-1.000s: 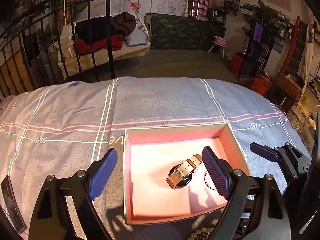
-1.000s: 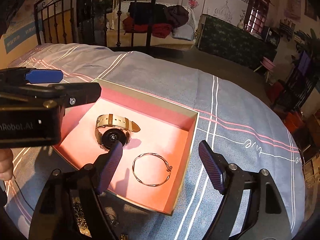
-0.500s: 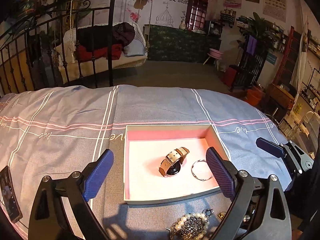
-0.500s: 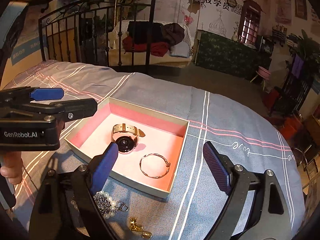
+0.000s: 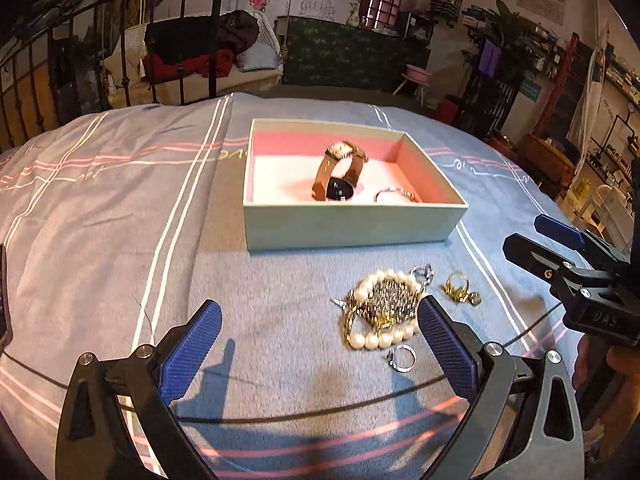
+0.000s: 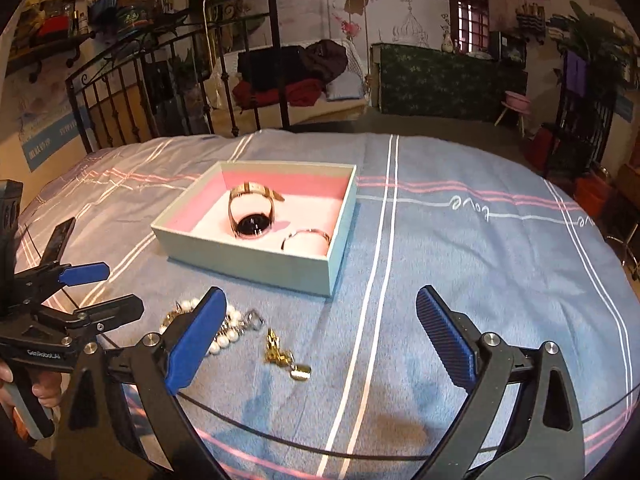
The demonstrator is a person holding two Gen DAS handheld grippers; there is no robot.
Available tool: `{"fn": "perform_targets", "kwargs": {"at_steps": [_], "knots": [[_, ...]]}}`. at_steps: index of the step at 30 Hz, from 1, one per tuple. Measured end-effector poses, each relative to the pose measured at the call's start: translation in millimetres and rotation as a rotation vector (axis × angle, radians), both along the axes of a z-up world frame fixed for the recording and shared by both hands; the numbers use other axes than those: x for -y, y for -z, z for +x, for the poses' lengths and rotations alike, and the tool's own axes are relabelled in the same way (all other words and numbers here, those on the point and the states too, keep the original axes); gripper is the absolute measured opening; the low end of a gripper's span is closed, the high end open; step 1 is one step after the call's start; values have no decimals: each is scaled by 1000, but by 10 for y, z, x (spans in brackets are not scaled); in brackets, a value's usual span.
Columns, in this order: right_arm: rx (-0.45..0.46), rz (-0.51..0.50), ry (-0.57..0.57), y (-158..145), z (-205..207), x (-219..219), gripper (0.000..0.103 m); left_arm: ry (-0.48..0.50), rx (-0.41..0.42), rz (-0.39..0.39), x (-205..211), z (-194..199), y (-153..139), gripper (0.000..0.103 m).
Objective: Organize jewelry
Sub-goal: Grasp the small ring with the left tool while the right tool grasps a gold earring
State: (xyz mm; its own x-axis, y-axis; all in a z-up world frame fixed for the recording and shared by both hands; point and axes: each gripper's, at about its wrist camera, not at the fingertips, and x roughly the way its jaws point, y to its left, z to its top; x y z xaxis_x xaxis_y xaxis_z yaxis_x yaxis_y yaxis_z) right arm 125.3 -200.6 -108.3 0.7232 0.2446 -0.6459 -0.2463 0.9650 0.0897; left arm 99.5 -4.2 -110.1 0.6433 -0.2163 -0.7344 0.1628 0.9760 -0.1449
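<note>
A pale box with pink lining (image 5: 352,224) (image 6: 248,260) sits on the blue bedspread. In it lie a tan-strap watch (image 5: 338,176) (image 6: 252,212) and a thin bangle (image 5: 396,195) (image 6: 306,236). In front of the box lie a pearl bracelet heaped with a sparkly chain (image 5: 380,308) (image 6: 224,328), a gold charm (image 5: 460,288) (image 6: 284,356) and a silver ring (image 5: 400,358). My left gripper (image 5: 316,348) is open and empty, just short of the pearls. My right gripper (image 6: 320,336) is open and empty, above the gold charm.
The bedspread (image 5: 120,220) covers a rounded table that falls away at the far and right edges. A black cable (image 5: 280,416) runs across the cloth under the grippers. A dark phone (image 5: 3,296) lies at the left edge. An iron railing (image 6: 180,80) stands behind.
Both grippers have pulled back from over the box toward the near edge. The pearls, gold charm and ring have come into view. Both stayed open and empty.
</note>
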Motion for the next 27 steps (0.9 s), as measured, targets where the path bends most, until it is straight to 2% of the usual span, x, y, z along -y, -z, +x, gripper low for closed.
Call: {"fn": "perform_targets", "kwargs": {"at_steps": [4, 6, 9, 10, 12, 14, 21, 22, 23, 26, 27], "knots": [[-81, -3, -20, 253, -3, 3, 83, 20, -20, 37, 93, -108, 151, 96], [-100, -23, -32, 328, -15, -30, 82, 40, -18, 59, 159, -150, 172, 96], [-124, -76, -21, 427, -38, -47, 80, 76, -31, 52, 260, -181, 191, 93], [-129, -90, -18, 456, -51, -49, 79, 82, -36, 53, 296, -180, 201, 89], [-144, -108, -24, 480, -70, -36, 79, 116, -71, 46, 363, -153, 241, 66], [-161, -120, -41, 505, -73, -48, 79, 126, -70, 61, 427, -145, 256, 65], [-182, -161, -110, 557, -8, -209, 78, 166, -53, 75, 567, -152, 290, 35], [-188, -150, -118, 564, 9, -207, 74, 160, -44, 84, 561, -156, 294, 32], [-192, -130, -129, 564, 22, -198, 65, 157, -38, 89, 547, -160, 296, 22], [-198, -91, -164, 565, 26, -197, 48, 154, -42, 51, 476, -158, 291, 21], [-195, -88, -173, 561, 17, -203, 45, 154, -39, 47, 460, -166, 292, 21]]}}
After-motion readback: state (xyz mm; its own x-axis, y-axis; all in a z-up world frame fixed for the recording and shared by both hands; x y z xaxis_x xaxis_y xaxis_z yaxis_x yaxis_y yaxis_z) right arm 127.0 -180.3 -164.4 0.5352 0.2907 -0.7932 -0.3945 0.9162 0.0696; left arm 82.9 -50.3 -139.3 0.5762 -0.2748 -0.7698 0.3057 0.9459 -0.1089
